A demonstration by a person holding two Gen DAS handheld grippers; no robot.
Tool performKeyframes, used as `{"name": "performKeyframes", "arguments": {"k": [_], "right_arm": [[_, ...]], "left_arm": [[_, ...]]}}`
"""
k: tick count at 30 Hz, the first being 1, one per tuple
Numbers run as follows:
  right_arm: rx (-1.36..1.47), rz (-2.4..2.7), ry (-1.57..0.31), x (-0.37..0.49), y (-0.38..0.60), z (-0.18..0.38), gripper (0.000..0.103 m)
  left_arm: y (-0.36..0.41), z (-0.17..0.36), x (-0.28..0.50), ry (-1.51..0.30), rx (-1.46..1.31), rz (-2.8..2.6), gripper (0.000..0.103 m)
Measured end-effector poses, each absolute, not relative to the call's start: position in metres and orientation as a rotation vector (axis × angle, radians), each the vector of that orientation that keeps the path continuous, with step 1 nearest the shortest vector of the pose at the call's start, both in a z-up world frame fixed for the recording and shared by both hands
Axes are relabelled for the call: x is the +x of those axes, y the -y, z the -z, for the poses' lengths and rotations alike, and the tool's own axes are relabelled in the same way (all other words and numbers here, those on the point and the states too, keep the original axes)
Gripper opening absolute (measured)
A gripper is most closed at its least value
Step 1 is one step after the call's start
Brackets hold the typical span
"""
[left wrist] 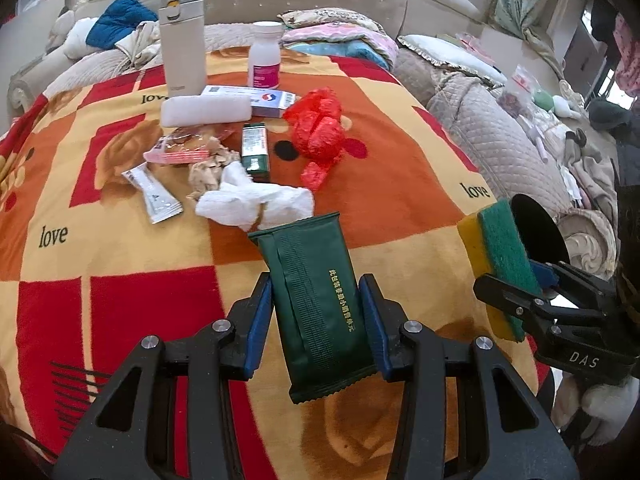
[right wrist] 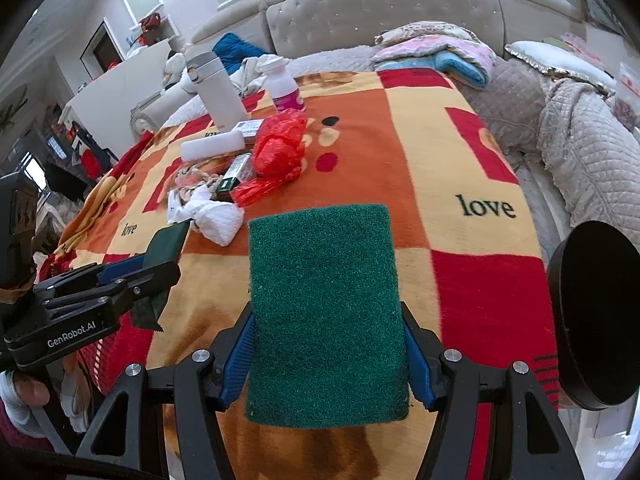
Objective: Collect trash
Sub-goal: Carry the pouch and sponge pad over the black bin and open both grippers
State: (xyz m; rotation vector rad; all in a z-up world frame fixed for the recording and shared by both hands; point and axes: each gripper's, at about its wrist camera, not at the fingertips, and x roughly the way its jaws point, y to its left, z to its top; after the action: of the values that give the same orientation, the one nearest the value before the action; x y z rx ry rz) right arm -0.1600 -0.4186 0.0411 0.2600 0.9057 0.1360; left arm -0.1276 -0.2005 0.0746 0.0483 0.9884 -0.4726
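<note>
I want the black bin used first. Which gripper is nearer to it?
Right. The right gripper, holding the sponge, sits beside the black bin; the left gripper is farther off, across from it.

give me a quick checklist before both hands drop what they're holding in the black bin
1. Left gripper has its item: ok, pads pinch the dark green packet on both sides.
2. Right gripper has its item: ok, shut on the green scouring sponge.
3. Black bin within view: ok, its round rim shows off the blanket's right edge, beside the sponge hand.
4. Bin has room inside: cannot tell, only the dark rim shows.
5. Hands clear of each other: ok, the two grippers are apart.
6. Trash left on the blanket: not ok, white tissue, red plastic bag and silver sachet remain.
</note>
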Motion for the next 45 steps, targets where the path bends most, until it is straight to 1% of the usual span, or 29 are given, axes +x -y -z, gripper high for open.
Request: {"name": "performKeyframes", "arguments": {"k": [9,21,36,45], "right_arm": [[0.277,-0.086,-0.901,-0.17,0.442,-0.041,0.063],[0.326,0.025,-0.9,-0.19,0.501,-0.035,0.063],[0.443,0.244,-0.887,-0.228,0.616,-0.02,0.063],[0.506,0.31,-0.907,-0.234,0.66,0.001,0.063]], "left_arm": [[0.231,-0.076,-0.132,-0.988,0.077,0.525,0.041],[0.296,-0.077,-0.137,-1.003,0.103,0.647,0.041],[0.413,-0.084,-0.141,-1.007,0.118,0.856,0.041],[0.482,-0.071,-0.144,-1.043,0.102,0.968,0.041]]}}
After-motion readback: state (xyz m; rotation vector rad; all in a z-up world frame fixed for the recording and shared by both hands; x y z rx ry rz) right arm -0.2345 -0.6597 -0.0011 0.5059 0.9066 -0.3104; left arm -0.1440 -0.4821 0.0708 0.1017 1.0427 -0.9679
